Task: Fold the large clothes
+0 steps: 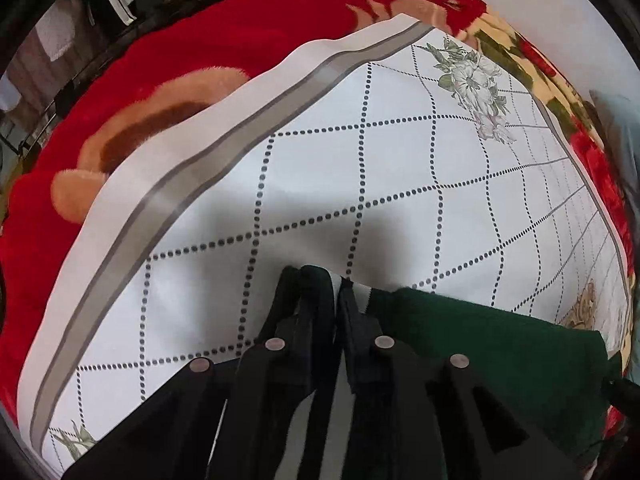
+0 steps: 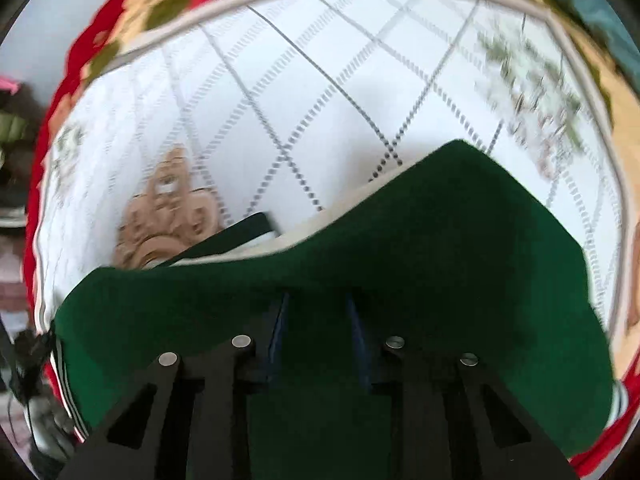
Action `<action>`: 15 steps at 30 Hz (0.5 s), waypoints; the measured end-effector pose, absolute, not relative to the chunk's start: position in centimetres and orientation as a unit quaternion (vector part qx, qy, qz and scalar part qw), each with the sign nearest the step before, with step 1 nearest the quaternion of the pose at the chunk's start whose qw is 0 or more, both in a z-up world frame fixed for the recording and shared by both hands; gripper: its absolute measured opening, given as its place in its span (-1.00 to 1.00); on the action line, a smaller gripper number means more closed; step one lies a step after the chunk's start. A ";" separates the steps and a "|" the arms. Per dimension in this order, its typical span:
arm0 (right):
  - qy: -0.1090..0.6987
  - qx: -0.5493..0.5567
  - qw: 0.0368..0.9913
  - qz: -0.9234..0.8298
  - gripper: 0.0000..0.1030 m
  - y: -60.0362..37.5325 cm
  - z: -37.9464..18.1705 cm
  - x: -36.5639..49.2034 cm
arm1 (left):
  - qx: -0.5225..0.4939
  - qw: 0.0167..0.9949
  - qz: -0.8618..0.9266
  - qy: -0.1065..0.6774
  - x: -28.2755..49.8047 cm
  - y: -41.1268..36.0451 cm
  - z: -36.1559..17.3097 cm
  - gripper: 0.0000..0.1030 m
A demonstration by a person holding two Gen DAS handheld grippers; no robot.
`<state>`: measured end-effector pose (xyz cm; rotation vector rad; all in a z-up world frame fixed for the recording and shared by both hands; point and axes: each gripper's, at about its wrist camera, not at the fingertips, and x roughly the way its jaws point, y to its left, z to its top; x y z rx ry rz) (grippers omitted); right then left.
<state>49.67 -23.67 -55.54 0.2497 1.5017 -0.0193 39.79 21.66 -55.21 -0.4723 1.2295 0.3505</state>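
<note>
Green garment (image 1: 500, 344) edge was pinched by left gripper (image 1: 334, 284); right gripper (image 2: 316, 300) fingers were buried in it, grip indeterminate, over white sheet (image 1: 320, 168).

Left gripper (image 1: 320, 280) jaws closed; right gripper (image 2: 318, 300) jaws parted.

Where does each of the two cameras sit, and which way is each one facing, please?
Left wrist: on the left gripper, looking down along its fingers at the white sheet; fingers closed on the green garment.
Right wrist: on the right gripper, facing the same sheet; its fingers run under the garment.
Shared: garment, sheet, red blanket.
</note>
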 end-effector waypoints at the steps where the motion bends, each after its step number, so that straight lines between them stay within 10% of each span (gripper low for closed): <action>1: 0.682 0.104 0.723 -0.013 -0.43 -23.4 -56.1 50.2 | -0.223 0.776 0.158 0.569 39.8 21.8 -55.2 -0.73; 7: 0.705 0.073 0.706 -0.020 -0.41 -22.2 -56.1 52.4 | -0.243 0.772 0.172 0.562 39.0 22.4 -53.8 -0.50; 11: 0.690 0.104 0.715 0.044 -0.38 -21.4 -51.6 51.0 | -0.248 0.787 0.181 0.535 37.5 22.1 -50.9 0.78; 15: 0.705 0.093 0.693 0.118 -0.38 -17.1 -50.5 47.9 | -0.243 0.795 0.203 0.518 33.5 20.8 -48.3 0.79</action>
